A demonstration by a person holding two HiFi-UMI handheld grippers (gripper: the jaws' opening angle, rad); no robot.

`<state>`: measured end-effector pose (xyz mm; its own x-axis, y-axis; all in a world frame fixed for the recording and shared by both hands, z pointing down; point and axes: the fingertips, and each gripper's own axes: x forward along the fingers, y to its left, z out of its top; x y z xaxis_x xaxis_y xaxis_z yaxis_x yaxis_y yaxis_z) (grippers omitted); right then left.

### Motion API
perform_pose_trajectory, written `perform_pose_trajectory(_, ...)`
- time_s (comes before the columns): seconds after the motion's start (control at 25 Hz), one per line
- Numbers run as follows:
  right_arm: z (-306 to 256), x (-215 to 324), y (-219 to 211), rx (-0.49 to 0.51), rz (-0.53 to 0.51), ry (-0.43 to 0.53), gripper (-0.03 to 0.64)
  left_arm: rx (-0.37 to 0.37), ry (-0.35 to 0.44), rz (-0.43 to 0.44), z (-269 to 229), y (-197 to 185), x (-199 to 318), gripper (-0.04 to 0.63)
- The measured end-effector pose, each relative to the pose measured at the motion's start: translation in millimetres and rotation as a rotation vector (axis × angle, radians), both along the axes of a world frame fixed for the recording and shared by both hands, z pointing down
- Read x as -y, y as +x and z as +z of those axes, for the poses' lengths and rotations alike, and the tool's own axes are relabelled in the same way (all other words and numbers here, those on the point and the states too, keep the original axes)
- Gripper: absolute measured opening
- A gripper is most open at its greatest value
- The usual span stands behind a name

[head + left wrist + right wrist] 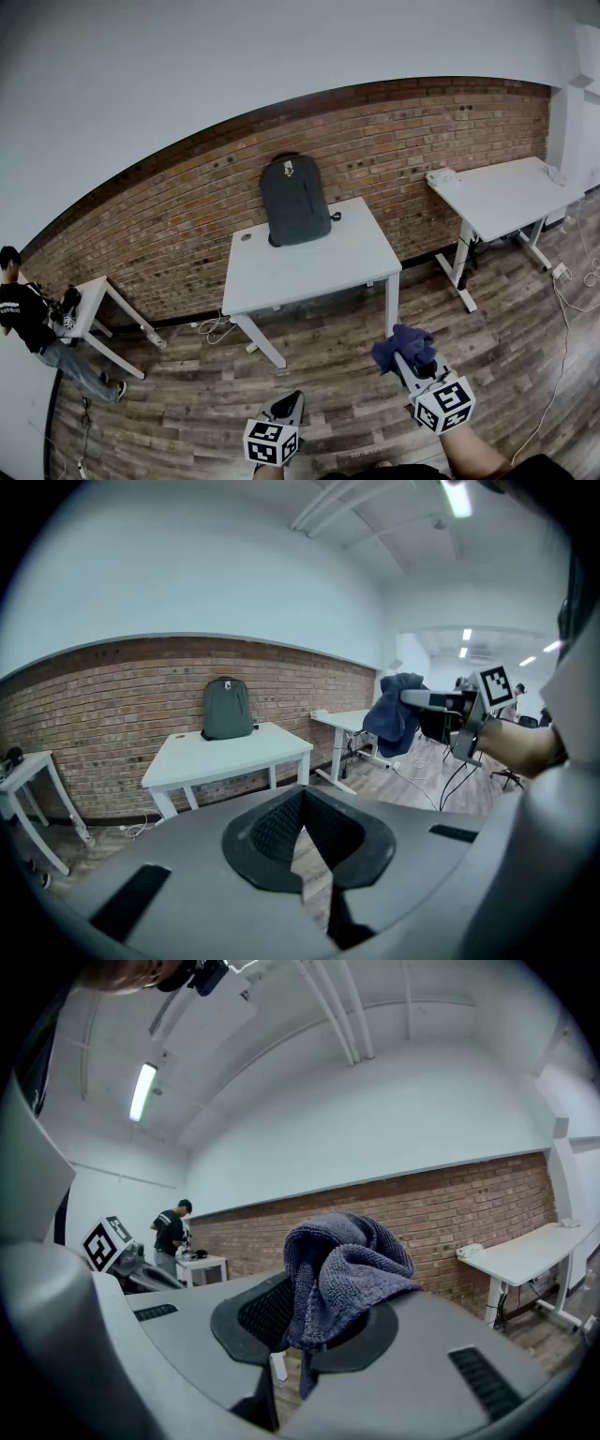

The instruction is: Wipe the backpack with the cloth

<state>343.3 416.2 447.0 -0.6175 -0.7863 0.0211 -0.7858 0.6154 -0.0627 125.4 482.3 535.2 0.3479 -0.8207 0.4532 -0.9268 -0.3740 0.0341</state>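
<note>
A dark grey backpack [294, 200] stands upright at the back of a white table [309, 262], leaning on the brick wall; it also shows in the left gripper view as the backpack [227, 709]. My right gripper [401, 361] is shut on a blue-purple cloth [403, 346], bunched between its jaws as the cloth [342, 1271]. It hovers over the floor, well short of the table. My left gripper [289, 405] hangs lower left, its jaws closed together with nothing in them. In the left gripper view the cloth [395, 713] appears at the right.
A second white table [502, 195] stands to the right by the wall, with cables [567, 300] on the wooden floor near it. At far left a person [28, 319] stands beside a small white table [92, 300]. More cables [214, 328] lie under the middle table.
</note>
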Motion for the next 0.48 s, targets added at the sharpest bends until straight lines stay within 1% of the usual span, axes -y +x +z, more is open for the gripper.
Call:
perform_pose_trajectory(0.28, -1, 10, 19, 0.006, 0.000, 0.004, 0.051, -0.016, 0.038, -0.015, -13, 18, 11, -0.018)
perform_pose_trajectory(0.48, -1, 20, 21, 0.000, -0.007, 0.014, 0.051, -0.030, 0.067, -0.023, -23, 20, 28, -0.018)
